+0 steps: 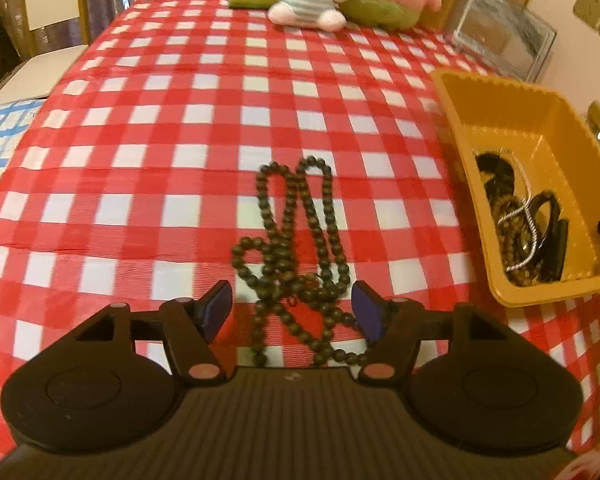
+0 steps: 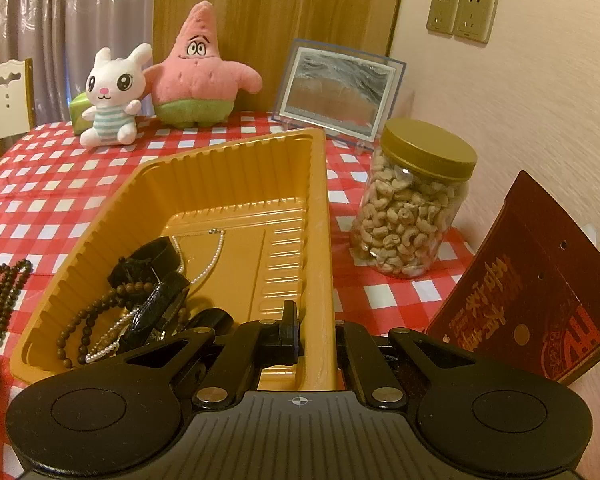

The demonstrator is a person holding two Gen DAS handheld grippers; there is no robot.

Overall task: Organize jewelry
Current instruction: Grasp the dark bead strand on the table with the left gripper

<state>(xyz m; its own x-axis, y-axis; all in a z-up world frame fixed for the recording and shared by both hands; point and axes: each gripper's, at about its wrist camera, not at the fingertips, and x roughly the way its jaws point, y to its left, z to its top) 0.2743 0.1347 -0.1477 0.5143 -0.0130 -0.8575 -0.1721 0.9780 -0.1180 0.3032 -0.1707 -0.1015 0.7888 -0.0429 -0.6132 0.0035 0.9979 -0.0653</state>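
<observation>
One bead necklace [image 1: 296, 248], between parted fingers [image 1: 216, 312]

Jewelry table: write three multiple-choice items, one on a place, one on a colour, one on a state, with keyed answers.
1. Where does the dark bead necklace lie?
A. in the tray
B. on the checked cloth
C. on the jar

2. What colour is the tray?
A. yellow
B. blue
C. white

3. How is the left gripper?
A. shut on the necklace
B. open around the necklace
C. out of view

Answers:
1 B, it lies on the checked cloth outside the tray.
2 A, its walls are yellow.
3 B, the fingers stand apart either side of the beads.
</observation>
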